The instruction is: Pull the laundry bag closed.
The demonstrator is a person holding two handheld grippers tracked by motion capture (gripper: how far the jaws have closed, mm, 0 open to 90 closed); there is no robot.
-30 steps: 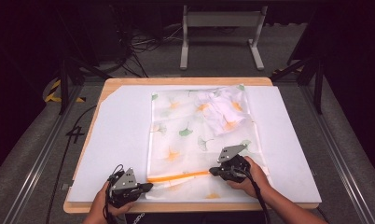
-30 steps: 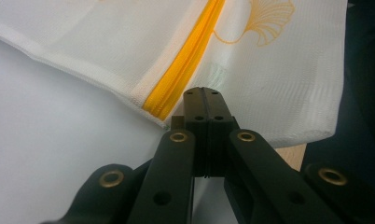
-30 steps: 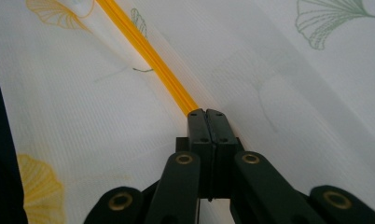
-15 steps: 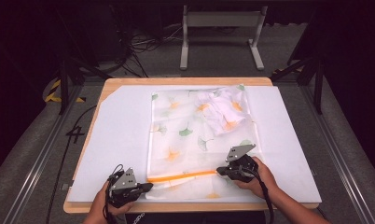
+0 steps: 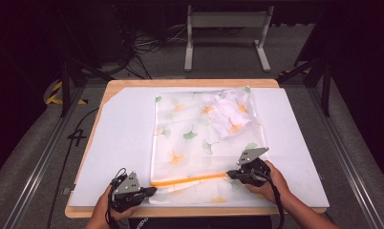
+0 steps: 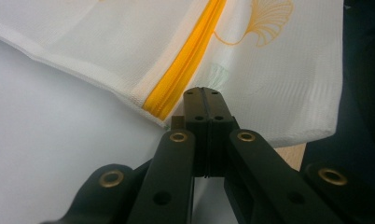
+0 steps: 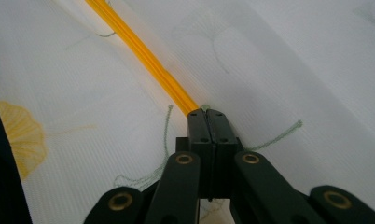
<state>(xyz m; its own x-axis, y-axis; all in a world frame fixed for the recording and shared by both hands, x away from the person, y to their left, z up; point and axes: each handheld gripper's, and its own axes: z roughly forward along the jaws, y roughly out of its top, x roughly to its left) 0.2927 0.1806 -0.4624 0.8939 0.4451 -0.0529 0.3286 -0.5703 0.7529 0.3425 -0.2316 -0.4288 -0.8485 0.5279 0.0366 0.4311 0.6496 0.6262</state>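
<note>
Mesh laundry bag (image 5: 204, 143) lies flat at the counter's (image 5: 123, 129) centre. Left gripper (image 5: 149, 192), at 7 o'clock, pinches its corner; right gripper (image 5: 229, 175), at 5 o'clock, pinches the orange zipper's (image 5: 190, 180) slider, which may slip free if the mesh bunches.

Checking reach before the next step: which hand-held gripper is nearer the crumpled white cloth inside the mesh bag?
Right. The right hand-held gripper sits below the crumpled white cloth, at the orange zipper's right end; the left hand-held gripper is at the bag's near-left corner, farther off.
</note>
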